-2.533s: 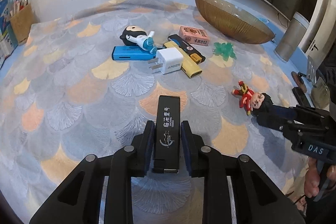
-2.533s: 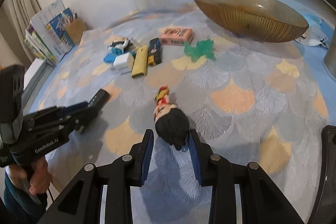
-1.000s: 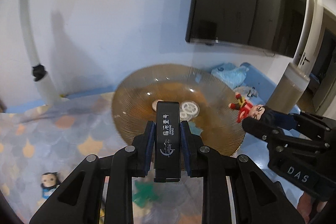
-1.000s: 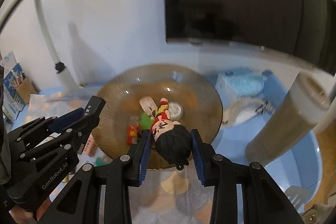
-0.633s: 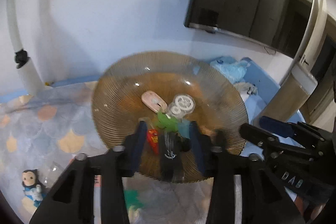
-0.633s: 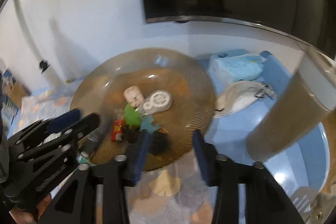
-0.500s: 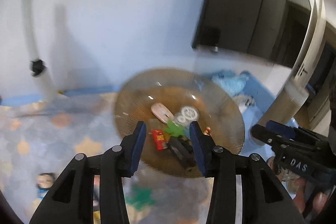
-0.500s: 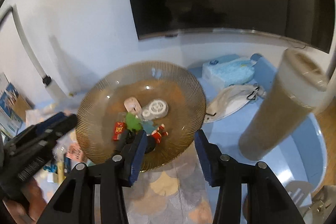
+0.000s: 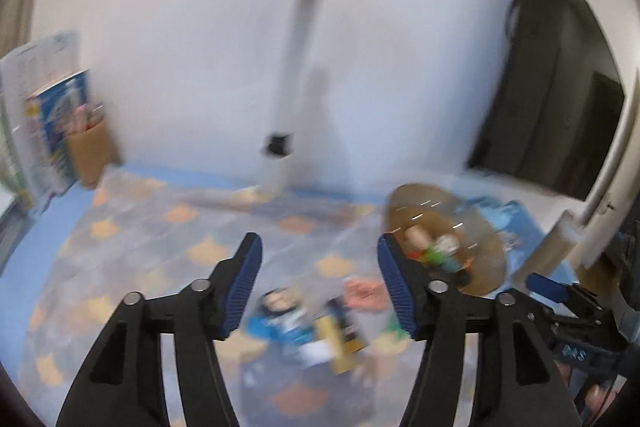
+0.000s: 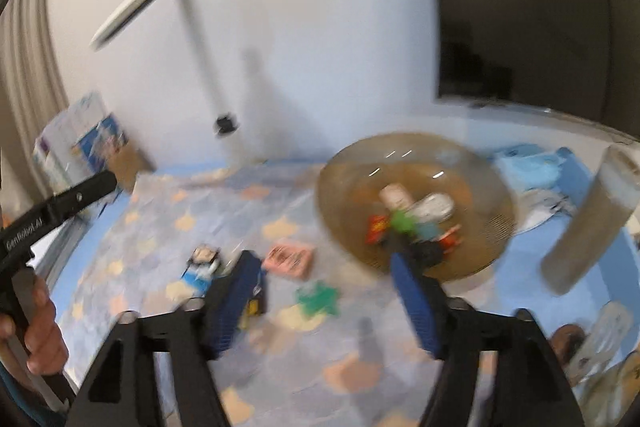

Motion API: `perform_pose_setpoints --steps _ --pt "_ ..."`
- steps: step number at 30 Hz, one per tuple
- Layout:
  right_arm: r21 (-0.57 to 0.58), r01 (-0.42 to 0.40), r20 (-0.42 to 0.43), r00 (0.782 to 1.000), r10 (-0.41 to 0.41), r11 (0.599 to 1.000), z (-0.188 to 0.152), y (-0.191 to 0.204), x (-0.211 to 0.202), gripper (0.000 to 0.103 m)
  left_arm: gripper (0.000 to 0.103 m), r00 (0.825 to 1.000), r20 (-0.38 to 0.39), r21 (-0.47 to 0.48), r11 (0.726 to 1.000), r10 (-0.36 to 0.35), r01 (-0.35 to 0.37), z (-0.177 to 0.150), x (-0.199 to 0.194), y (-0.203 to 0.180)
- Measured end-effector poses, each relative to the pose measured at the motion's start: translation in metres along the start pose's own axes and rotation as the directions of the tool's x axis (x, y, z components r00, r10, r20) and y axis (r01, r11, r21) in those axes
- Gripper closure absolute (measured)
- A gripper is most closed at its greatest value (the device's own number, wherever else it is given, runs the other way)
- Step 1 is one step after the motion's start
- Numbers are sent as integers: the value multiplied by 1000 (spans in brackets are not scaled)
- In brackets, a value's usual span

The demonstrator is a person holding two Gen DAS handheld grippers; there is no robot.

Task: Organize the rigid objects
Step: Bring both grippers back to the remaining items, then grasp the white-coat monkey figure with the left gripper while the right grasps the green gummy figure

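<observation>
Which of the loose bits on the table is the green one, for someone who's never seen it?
Find the big amber bowl. On the patterned cloth just in front of it lies the green toy, alone beside a pink box. It is the only green, spiky-edged thing outside the bowl.

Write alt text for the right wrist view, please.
Blurred fisheye view: the empty right gripper, jaws opening, above a patterned mat. A brown bowl of small toys sits at right; a pink box and green toy lie nearby.
</observation>
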State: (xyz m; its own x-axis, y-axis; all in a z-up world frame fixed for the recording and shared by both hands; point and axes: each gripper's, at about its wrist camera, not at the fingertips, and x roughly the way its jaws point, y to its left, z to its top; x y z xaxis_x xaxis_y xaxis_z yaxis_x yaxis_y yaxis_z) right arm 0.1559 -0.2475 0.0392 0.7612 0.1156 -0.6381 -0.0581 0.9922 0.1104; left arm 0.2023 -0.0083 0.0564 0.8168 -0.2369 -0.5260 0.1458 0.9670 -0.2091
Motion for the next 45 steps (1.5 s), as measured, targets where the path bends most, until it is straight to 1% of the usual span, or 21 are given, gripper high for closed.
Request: perform_pose_setpoints --steps 1,2,4,6,7,10,11,12,13,14,16,19,25,29,33,39,43,45 --pt "-8 -6 -9 1000 6 1000 -14 10 9 21 43 1000 -13 4 1000 26 -26 -8 6 6" --pt "-15 -8 -19 1000 7 1000 -28 17 20 21 43 997 -34 16 997 70 -69 -25 14 18" --pt "-17 -20 -62 998 19 1000 -58 26 47 21 44 990 -78 18 994 113 -112 -51 27 36" --pt "4 -61 -105 993 61 998 -85 30 68 22 44 984 -132 -23 992 121 -125 -88 46 61" --pt "15 -72 -125 989 73 997 -96 31 78 22 44 980 -151 -44 990 130 -138 -100 53 70" --pt "4 -48 -134 990 48 999 -107 31 90 22 44 973 -166 -64 983 160 -172 -117 61 83" --pt "2 -41 -132 990 41 999 -108 31 92 22 44 973 -173 -79 982 155 -171 -116 62 85" --pt "2 -38 -137 990 38 999 -108 32 93 22 43 979 -152 -90 984 140 -154 -115 60 85" --pt "4 -30 -136 990 31 1000 -108 31 94 22 43 980 -138 -86 984 142 -155 -115 58 84" --pt "8 -21 -135 991 22 1000 -109 30 94 22 42 978 -135 -71 983 158 -169 -117 57 83" --pt "25 -12 -149 989 15 1000 -108 27 96 22 42 974 -169 -48 985 153 -163 -119 63 80" --pt "53 1 -179 984 8 999 -106 22 102 21 41 972 -181 -45 986 147 -158 -120 64 79" --pt "58 30 -157 987 -21 998 -108 21 97 21 40 974 -190 -72 988 121 -137 -123 58 85" --pt "50 54 -150 988 -46 997 -109 23 95 21 40 977 -186 -60 991 106 -119 -123 55 84" --pt "54 70 -156 986 -61 996 -109 22 95 21 40 975 -198 -49 992 102 -114 -123 57 82" --pt "63 77 -172 983 -65 995 -109 21 99 22 40 976 -198 -43 994 91 -101 -124 56 82" --pt "88 65 -160 986 -50 994 -108 17 97 22 40 976 -206 -44 995 74 -85 -122 56 82" --pt "111 36 -163 987 -18 993 -106 12 96 22 40 974 -224 -76 997 14 -31 -118 58 85"
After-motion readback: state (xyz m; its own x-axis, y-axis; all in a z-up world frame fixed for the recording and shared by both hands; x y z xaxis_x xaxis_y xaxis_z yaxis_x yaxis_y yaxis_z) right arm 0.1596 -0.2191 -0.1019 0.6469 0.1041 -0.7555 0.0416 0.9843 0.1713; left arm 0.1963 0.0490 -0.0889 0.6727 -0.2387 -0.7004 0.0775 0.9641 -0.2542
